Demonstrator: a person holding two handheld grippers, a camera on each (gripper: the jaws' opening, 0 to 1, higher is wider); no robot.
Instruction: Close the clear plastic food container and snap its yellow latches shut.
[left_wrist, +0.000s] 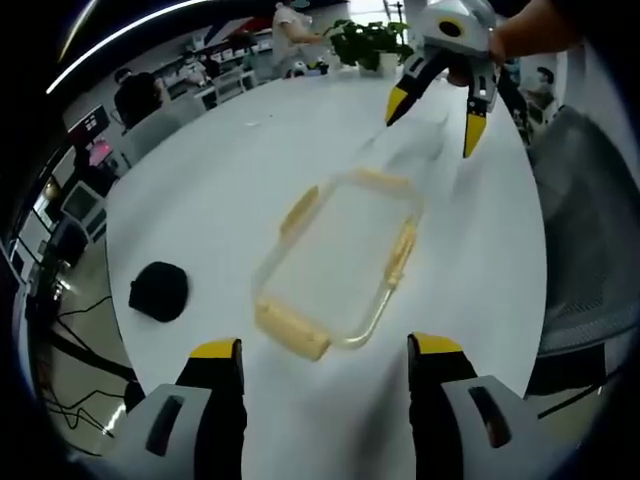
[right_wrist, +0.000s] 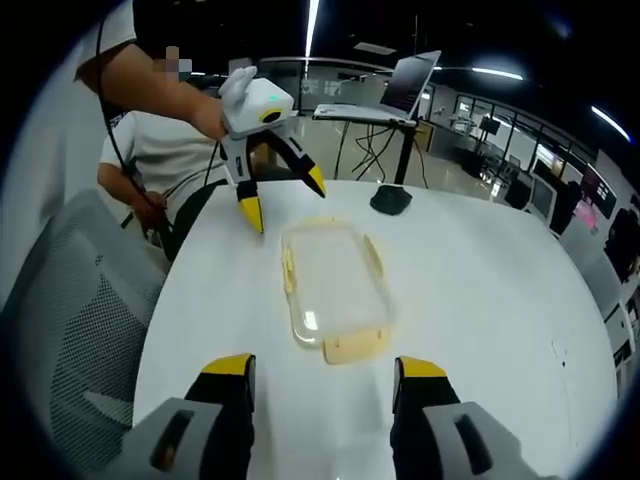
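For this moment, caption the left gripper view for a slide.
Both open claws, left claw and right claw, flank the clear container on the white table.

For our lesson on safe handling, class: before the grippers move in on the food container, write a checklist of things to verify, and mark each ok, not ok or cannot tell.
1. Lid sits on the container: it seems to lie on top; whether it is fully seated, cannot tell.
2. Yellow latches folded down: not ok, they stick outward from the rim.
3. Left gripper open and free: ok, jaws apart, nothing between them.
4. Right gripper open and free: ok, jaws apart, nothing held.
5. White table around the container free: ok, the black object lies well aside.
6. Container between both grippers: ok, one on each end.
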